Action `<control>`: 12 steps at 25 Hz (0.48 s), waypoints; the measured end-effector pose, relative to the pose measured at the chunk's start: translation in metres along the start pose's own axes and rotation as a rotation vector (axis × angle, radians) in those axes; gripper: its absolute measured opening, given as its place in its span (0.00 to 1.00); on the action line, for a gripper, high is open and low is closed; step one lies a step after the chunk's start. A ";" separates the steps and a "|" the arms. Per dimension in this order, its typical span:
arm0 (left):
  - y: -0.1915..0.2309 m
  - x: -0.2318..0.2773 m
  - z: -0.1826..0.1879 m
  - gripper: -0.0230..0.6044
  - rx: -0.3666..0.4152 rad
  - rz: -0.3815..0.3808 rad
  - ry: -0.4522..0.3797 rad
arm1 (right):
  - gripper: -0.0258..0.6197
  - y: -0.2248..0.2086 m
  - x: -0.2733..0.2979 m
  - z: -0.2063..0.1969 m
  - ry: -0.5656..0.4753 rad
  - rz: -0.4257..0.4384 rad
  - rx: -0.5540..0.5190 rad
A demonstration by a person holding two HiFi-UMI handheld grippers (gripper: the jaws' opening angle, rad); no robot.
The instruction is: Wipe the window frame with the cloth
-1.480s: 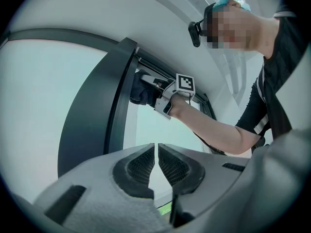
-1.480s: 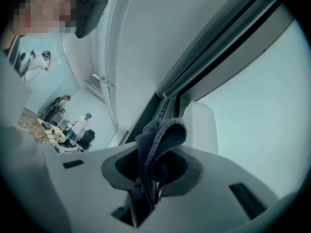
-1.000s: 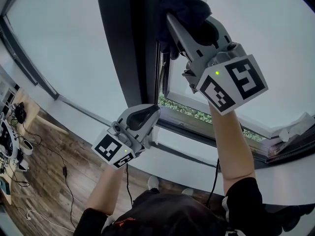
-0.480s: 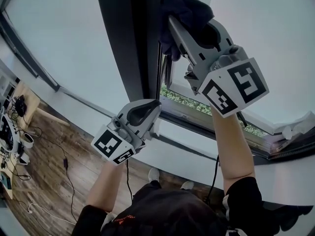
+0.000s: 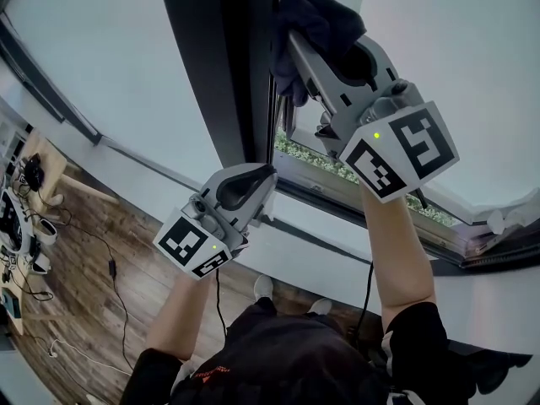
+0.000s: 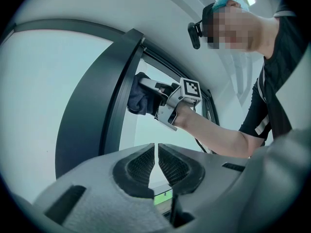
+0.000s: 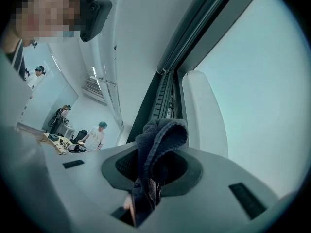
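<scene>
A dark blue cloth (image 5: 308, 19) is bunched at the tip of my right gripper (image 5: 291, 32), which is shut on it and holds it against the dark window frame (image 5: 224, 66) near the top of the head view. In the right gripper view the cloth (image 7: 158, 147) sticks up between the jaws beside the frame's inner channel (image 7: 167, 98). My left gripper (image 5: 263, 175) is lower, next to the frame's bottom corner, shut with nothing in it. In the left gripper view its pads (image 6: 146, 166) nearly touch, and the cloth (image 6: 141, 96) shows pressed on the frame (image 6: 95, 101).
The window sash stands ajar with greenery (image 5: 316, 163) seen through the gap at the sill. Wooden floor (image 5: 76, 260) with cables lies below left. People at a desk (image 7: 73, 140) show far back in the room.
Both grippers have stayed almost in place on the frame; the left gripper has drifted slightly up and left. The cloth remains held against the frame.
</scene>
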State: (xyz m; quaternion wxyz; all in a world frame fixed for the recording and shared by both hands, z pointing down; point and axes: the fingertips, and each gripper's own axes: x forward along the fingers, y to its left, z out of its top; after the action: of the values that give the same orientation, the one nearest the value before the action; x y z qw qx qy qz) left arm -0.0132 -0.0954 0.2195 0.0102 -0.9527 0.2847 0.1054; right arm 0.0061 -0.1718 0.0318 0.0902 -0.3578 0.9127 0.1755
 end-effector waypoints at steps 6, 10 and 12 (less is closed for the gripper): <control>-0.001 0.002 -0.011 0.10 -0.013 0.006 0.016 | 0.17 0.001 -0.006 -0.017 0.012 0.007 0.023; -0.002 0.002 -0.018 0.10 -0.025 0.009 0.026 | 0.17 0.003 -0.010 -0.031 0.024 0.011 0.042; -0.003 0.002 -0.022 0.10 -0.031 0.010 0.032 | 0.17 0.005 -0.013 -0.037 0.030 0.012 0.053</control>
State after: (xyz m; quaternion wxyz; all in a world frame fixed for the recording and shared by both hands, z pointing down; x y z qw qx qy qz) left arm -0.0052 -0.0959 0.2404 -0.0099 -0.9529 0.2879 0.0945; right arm 0.0108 -0.1750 0.0712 0.0846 -0.3524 0.9205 0.1463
